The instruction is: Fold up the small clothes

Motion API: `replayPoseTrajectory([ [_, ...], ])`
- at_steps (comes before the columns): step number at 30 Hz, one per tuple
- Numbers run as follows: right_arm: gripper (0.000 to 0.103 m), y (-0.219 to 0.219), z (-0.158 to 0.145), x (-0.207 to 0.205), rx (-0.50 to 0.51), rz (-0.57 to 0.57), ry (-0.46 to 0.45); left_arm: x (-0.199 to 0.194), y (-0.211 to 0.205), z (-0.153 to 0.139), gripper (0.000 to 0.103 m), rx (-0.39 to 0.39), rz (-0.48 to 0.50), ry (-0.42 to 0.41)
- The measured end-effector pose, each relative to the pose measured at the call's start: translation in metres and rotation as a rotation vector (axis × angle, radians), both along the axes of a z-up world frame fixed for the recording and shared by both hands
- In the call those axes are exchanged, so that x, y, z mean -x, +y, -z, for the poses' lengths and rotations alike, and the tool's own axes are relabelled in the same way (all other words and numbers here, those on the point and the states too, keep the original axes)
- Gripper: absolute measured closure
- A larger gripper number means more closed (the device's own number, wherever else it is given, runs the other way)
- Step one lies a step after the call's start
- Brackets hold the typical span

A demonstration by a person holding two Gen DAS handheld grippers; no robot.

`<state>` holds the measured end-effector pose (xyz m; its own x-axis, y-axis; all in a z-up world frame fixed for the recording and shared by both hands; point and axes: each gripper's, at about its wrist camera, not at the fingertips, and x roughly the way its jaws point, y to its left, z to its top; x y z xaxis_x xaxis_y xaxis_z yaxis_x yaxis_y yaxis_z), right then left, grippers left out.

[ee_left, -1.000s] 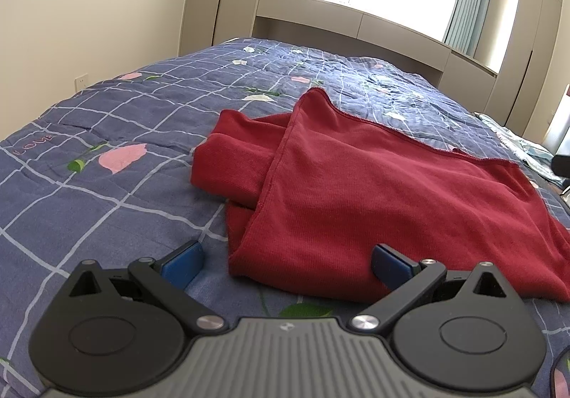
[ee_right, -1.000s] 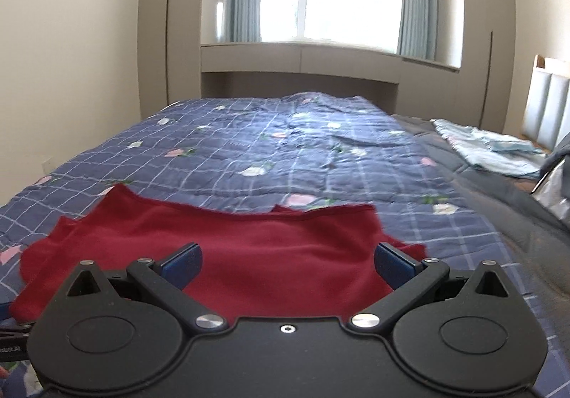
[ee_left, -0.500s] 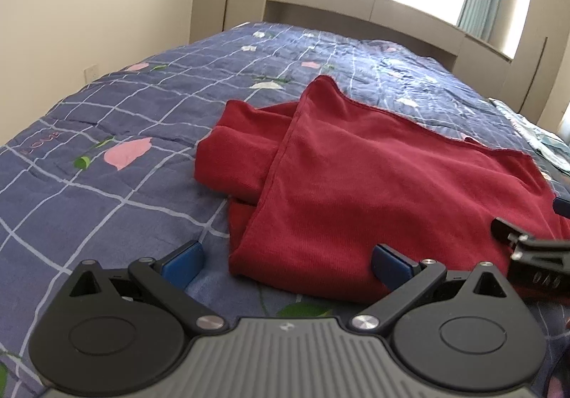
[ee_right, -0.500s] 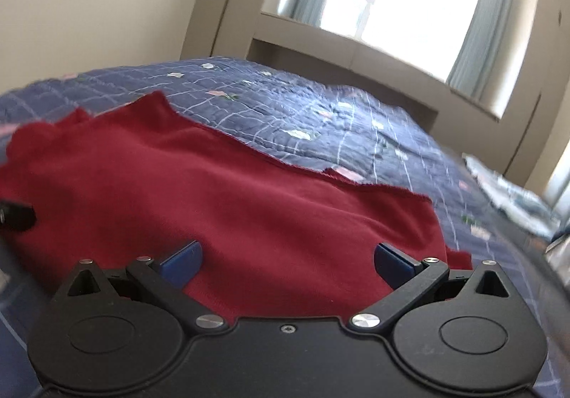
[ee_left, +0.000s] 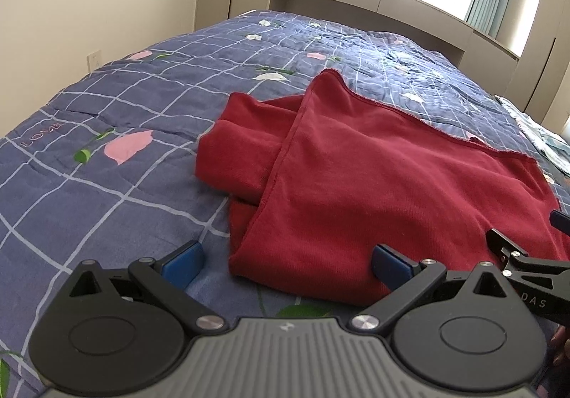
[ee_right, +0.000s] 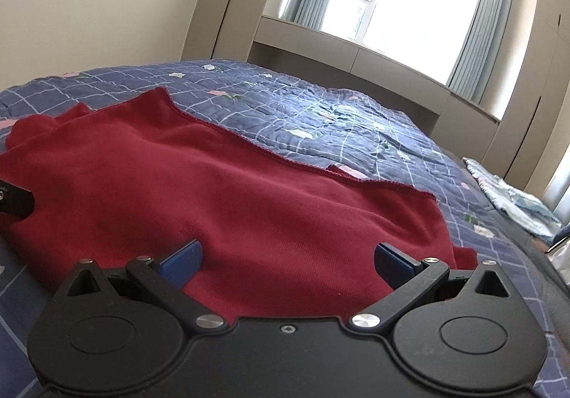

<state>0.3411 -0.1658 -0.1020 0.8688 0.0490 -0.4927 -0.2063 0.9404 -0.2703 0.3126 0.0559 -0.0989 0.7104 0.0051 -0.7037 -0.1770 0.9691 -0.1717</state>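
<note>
Our left gripper hangs with fingers spread wide at the near left corner of the red garment, which lies partly folded on the blue quilt. Our right gripper, likewise spread, hovers over its near edge.

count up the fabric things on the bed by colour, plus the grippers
red garment: 1
blue checked quilt with flowers: 1
pale blue patterned cloth at the far right edge: 1
grippers: 2, the left gripper and the right gripper, both open
total: 5
</note>
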Motion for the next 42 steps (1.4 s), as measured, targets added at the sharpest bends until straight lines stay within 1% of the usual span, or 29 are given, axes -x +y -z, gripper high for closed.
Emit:
replayPoseTrajectory([
  [6,0.001,-0.009,0.001,-0.006,-0.074,-0.003,0.040,-0.001,-0.002,-0.001,0.000,-0.006,-0.008,0.011],
  [10,0.001,-0.014,0.001,-0.008,-0.112,-0.004,0.059,-0.003,0.001,-0.003,0.000,0.030,-0.038,0.024],
  [20,0.001,-0.013,0.002,-0.008,-0.118,-0.004,0.056,-0.015,0.007,-0.008,0.001,0.096,-0.131,0.073],
  [22,0.001,-0.014,0.002,-0.008,-0.121,-0.004,0.056,-0.015,0.009,-0.010,0.004,0.122,-0.154,0.074],
  [23,0.001,-0.013,0.002,-0.007,-0.122,-0.004,0.056,-0.013,0.011,-0.011,0.009,0.132,-0.173,0.074],
  [24,0.001,-0.014,0.002,-0.008,-0.121,-0.004,0.056,-0.012,0.012,-0.012,0.016,0.137,-0.184,0.071],
  [25,0.001,-0.014,0.002,-0.008,-0.121,-0.004,0.057,-0.010,0.014,-0.013,0.021,0.146,-0.195,0.066],
  [26,0.001,-0.014,0.002,-0.008,-0.123,-0.004,0.057,-0.007,0.016,-0.014,0.029,0.160,-0.209,0.059],
  [27,0.001,-0.014,0.002,-0.008,-0.124,-0.004,0.057,-0.003,0.020,-0.014,0.040,0.182,-0.217,0.049],
  [29,0.001,-0.014,0.002,-0.008,-0.126,-0.005,0.058,0.004,0.026,-0.012,0.051,0.243,-0.236,0.034],
  [32,0.001,-0.014,0.002,-0.008,-0.127,-0.005,0.058,0.010,0.035,-0.008,0.052,0.326,-0.252,0.026],
  [34,0.001,-0.014,0.002,-0.008,-0.127,-0.005,0.058,0.009,0.037,-0.007,0.048,0.344,-0.253,0.036],
  [35,0.001,-0.014,0.002,-0.008,-0.127,-0.005,0.058,0.007,0.039,-0.006,0.044,0.356,-0.250,0.039],
  [38,0.001,-0.014,0.002,-0.008,-0.128,-0.005,0.059,0.002,0.042,-0.004,0.042,0.378,-0.259,0.042],
  [40,0.001,-0.015,0.002,-0.009,-0.127,-0.005,0.058,0.000,0.043,-0.004,0.042,0.377,-0.265,0.046],
  [41,0.001,-0.014,0.002,-0.008,-0.127,-0.005,0.058,-0.001,0.042,-0.004,0.045,0.376,-0.269,0.049],
  [42,0.001,-0.015,0.002,-0.009,-0.127,-0.005,0.058,-0.002,0.042,-0.004,0.050,0.371,-0.275,0.054],
])
